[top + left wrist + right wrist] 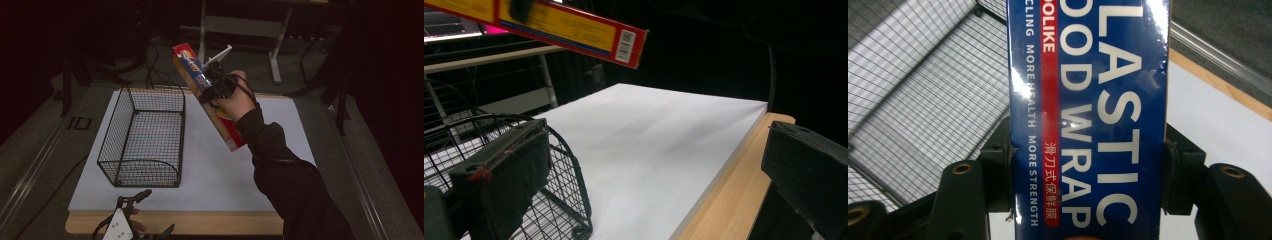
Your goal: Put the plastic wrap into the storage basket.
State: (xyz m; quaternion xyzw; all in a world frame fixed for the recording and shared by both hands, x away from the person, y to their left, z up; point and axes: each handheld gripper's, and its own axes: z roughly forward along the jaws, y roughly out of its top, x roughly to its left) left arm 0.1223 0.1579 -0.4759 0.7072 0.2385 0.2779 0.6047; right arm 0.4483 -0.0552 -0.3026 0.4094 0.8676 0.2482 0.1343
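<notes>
White mat (210,170) on wooden table (210,222), wire basket (145,135), dark room

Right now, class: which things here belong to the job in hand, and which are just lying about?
In the job:
plastic wrap box, clamped in the right gripper
wire basket

Lying about:
white board
wooden table
left gripper, open, idle
</notes>
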